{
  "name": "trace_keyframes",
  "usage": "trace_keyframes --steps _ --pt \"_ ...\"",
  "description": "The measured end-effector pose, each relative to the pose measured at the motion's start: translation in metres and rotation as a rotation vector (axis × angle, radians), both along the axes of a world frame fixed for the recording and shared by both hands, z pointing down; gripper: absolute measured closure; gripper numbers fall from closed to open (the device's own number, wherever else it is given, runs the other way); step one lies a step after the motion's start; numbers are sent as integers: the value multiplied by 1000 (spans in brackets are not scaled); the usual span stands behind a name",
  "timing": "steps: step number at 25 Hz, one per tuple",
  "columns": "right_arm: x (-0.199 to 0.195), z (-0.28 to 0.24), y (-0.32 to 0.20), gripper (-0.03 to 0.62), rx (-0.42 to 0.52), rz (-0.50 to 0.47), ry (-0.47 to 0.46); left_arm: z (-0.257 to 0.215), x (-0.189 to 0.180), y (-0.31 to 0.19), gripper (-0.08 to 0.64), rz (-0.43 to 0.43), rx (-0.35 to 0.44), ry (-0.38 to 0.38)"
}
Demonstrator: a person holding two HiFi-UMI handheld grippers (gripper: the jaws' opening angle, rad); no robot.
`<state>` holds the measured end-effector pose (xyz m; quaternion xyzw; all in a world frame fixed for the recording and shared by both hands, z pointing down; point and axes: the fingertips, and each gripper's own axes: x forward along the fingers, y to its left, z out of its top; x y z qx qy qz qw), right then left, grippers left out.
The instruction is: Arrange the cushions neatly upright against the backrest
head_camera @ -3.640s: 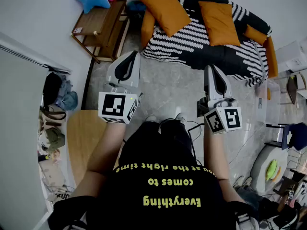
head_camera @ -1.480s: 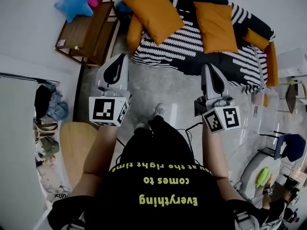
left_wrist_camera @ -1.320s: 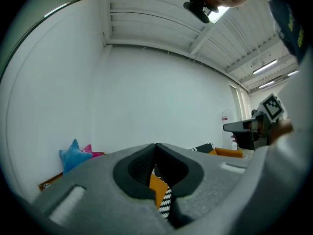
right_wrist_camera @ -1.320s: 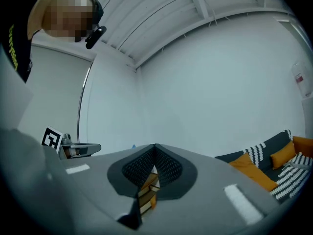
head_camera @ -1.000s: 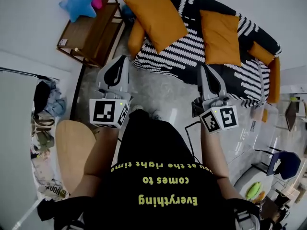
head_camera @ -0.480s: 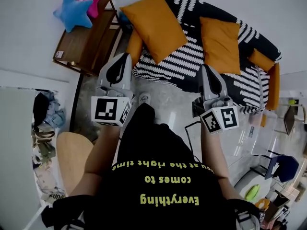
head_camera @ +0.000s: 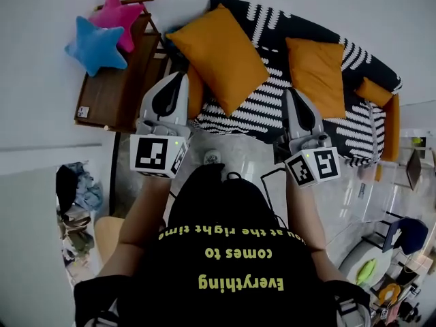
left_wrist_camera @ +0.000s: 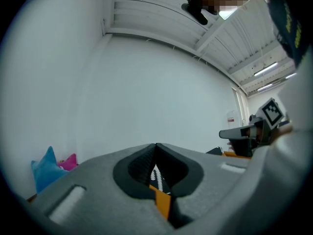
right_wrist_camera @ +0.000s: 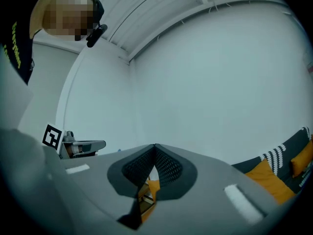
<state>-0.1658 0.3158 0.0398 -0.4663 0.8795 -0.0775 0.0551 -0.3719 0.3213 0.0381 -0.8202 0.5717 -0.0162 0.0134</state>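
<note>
A black-and-white striped sofa [head_camera: 272, 111] stands ahead in the head view. Two orange cushions lie on its seat: a large one [head_camera: 221, 56] at the left end, tilted, and a smaller one [head_camera: 317, 73] toward the right. Orange bolsters sit at the sofa's left end [head_camera: 195, 94] and right end [head_camera: 390, 128]. My left gripper [head_camera: 178, 80] is shut and empty, held in the air short of the sofa's left end. My right gripper [head_camera: 291, 94] is shut and empty too, in front of the sofa's middle. Both gripper views look mostly at the white wall, with slivers of orange cushion [right_wrist_camera: 274, 182] low down.
A wooden side table [head_camera: 112, 94] stands left of the sofa with a blue star pillow [head_camera: 95, 46] and a pink one [head_camera: 119, 19] on it. A cable lies on the grey floor [head_camera: 245, 159]. Glass tables and clutter stand at the right [head_camera: 388, 182].
The person has walked toward the sofa; it and the side table have come closer and lower in the head view. Both grippers stay shut and held out in front.
</note>
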Motion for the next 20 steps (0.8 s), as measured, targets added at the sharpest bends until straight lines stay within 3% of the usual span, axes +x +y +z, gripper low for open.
trace_keyframes --steps 5,11,20 --pt "0 8 -40 581 -33 38 16 4 -1 -49 561 44 -13 4" --pt "19 24 -91 581 -70 56 23 22 6 -99 561 34 -47 16" --pt "30 28 -200 581 -58 -102 4 20 36 -187 561 -69 -32 7"
